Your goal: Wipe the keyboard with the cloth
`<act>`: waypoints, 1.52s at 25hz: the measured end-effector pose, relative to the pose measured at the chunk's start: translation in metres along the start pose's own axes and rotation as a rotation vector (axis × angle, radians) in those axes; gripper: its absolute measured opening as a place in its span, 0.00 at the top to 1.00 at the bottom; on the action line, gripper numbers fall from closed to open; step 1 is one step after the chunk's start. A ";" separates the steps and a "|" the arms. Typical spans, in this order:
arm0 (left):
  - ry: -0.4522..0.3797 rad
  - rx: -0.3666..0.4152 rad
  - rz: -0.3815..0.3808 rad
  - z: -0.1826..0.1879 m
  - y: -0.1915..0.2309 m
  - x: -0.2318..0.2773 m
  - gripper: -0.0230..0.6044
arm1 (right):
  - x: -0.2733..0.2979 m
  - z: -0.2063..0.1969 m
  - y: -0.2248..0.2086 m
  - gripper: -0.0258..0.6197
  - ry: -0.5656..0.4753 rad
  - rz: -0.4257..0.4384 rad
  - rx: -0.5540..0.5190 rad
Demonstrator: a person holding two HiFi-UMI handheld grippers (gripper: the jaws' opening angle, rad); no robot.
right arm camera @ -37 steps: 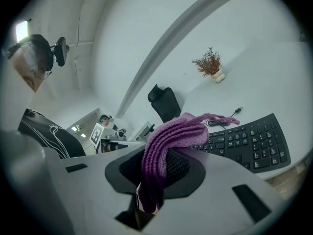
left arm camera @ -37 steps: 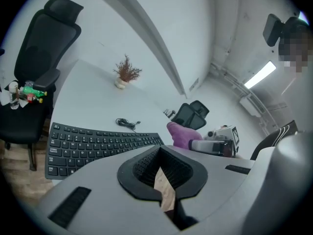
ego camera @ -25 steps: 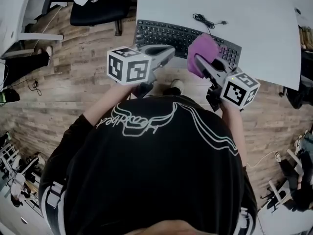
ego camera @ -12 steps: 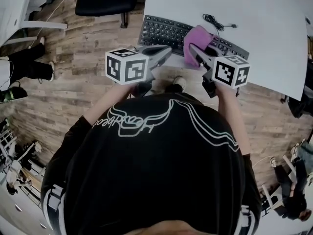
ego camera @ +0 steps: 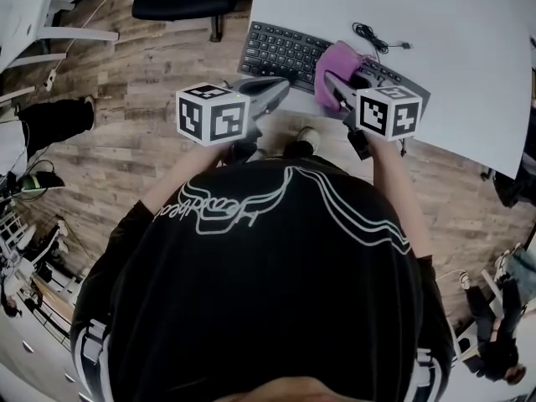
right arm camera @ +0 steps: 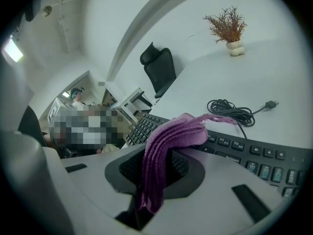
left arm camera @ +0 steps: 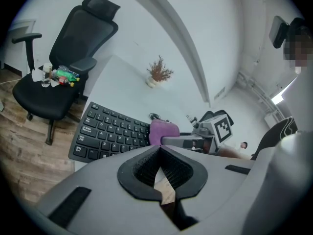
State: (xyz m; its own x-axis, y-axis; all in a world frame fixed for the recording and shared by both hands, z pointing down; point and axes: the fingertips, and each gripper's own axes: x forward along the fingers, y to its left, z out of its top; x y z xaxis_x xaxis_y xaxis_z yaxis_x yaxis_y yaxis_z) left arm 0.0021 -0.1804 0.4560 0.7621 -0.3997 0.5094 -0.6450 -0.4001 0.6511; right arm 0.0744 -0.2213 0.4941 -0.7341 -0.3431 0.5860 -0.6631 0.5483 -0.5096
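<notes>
Right gripper view shows the right tool [right arm camera: 157, 166] pinching a purple cloth [right arm camera: 168, 136], whose loose fold hangs over the keyboard [right arm camera: 254, 163] on the tabletop [right arm camera: 274, 67]. To wipe well, lower it until the fold lies flat on the keys, then drag lightly along the rows. The left tool [left arm camera: 159, 151], pressed together and empty, hovers near the keyboard's front edge.

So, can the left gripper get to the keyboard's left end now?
Probably yes: the left gripper hovers near the keyboard, nothing lies between, and the right gripper holds the cloth further right.
</notes>
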 end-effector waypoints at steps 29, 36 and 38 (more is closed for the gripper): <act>0.036 -0.019 -0.069 0.007 -0.027 0.050 0.96 | -0.054 -0.035 -0.054 0.87 0.061 -0.110 0.054; 0.063 -0.005 -0.061 0.005 -0.032 0.077 0.96 | -0.091 -0.049 -0.084 0.87 0.041 -0.153 0.096; 0.063 -0.001 -0.068 0.005 -0.037 0.082 0.96 | -0.103 -0.056 -0.092 0.87 0.035 -0.171 0.108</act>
State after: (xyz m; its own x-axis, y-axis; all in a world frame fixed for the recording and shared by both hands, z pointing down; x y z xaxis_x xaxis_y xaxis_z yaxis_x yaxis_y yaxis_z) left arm 0.0886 -0.2021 0.4710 0.8060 -0.3188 0.4987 -0.5919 -0.4237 0.6857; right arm 0.2198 -0.1936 0.5162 -0.6053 -0.3962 0.6904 -0.7908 0.3988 -0.4644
